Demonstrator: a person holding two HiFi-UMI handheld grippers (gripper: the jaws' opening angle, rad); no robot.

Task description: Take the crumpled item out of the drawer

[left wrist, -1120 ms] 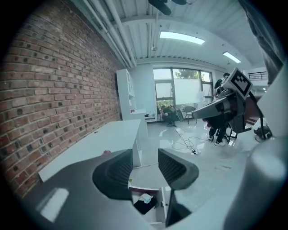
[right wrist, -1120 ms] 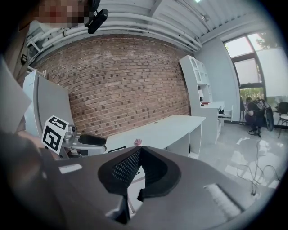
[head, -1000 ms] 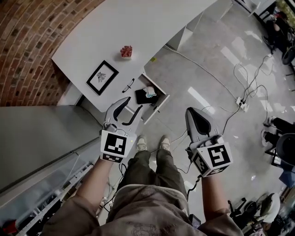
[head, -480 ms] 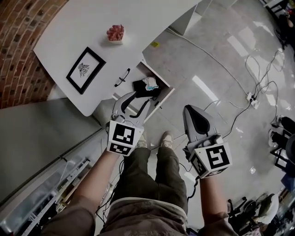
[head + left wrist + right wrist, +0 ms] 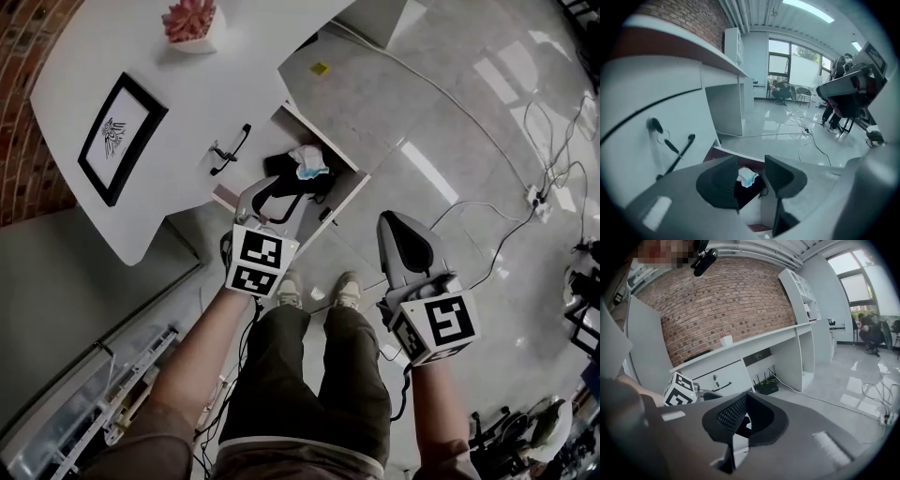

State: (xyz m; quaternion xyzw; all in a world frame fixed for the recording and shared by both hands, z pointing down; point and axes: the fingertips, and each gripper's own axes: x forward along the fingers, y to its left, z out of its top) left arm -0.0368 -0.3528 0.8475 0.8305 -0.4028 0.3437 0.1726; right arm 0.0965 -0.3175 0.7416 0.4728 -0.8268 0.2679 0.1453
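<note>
1. Centring the wide-open left gripper [image 5: 272, 192] over the crumpled blue-white wad [image 5: 307, 161], upper centre in the open drawer [image 5: 349, 195], matters most.
2. Pinch only the wad, not the dark item [image 5: 281, 169] beneath; the right gripper [image 5: 405, 246], lower right, is closed and empty.

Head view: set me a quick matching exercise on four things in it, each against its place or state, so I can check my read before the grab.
Things:
1. crumpled item
2. picture frame
3. left gripper
4. right gripper

Places or states:
A. jaws together, held over the floor
B. lying flat on the white desk top
C. inside the open drawer, on something dark
D. jaws apart, aimed at the drawer, gripping nothing

Pairs: 1-C, 2-B, 3-D, 4-A.
</note>
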